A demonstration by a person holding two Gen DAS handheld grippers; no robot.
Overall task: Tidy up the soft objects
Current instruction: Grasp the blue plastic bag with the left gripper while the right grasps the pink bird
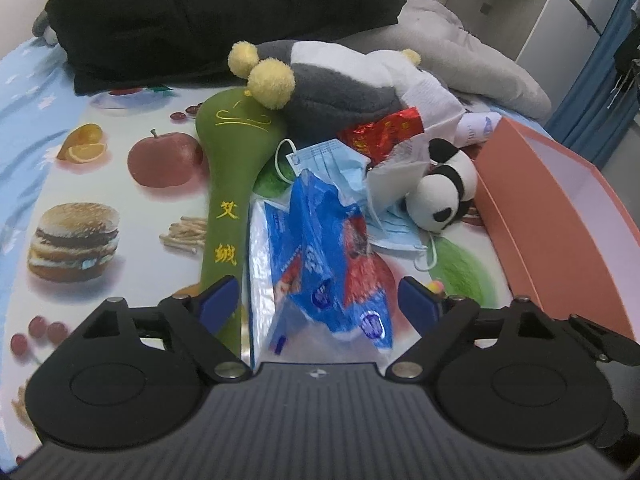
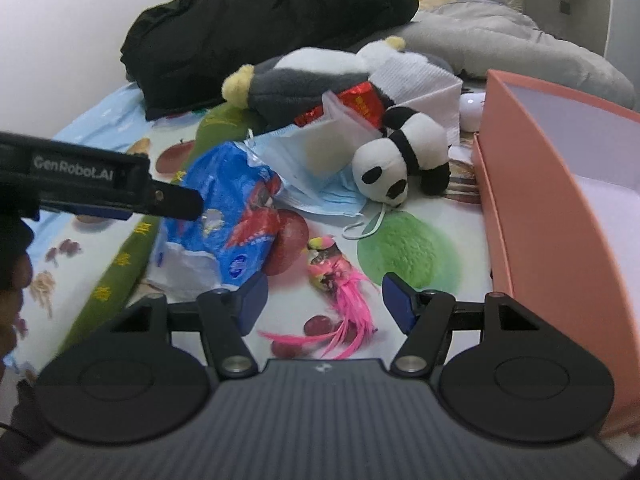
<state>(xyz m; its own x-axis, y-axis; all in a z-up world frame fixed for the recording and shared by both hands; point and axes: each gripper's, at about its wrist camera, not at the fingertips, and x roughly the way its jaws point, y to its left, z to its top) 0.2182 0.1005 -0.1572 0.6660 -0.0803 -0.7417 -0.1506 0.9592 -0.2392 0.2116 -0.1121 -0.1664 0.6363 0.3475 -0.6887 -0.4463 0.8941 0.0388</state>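
"GenRobot.AI" marks the left tongs (image 2: 180, 200); both left and right tongs (image 2: 324, 304) gape, empty.

The green plush mallet (image 1: 224, 208) has its handle end tucked under the left gripper's (image 1: 320, 300) finger in the left wrist view, and in the right wrist view most of it sits under the blue snack bag (image 2: 228, 216). The pink box (image 2: 560, 208) runs off the right edge in both views, so its far wall isn't visible. Face masks (image 2: 312, 168) are half buried under the panda plush (image 2: 400, 160) near the mat's right edge, and the red wrapper's (image 1: 380, 132) print is too blurry to read.
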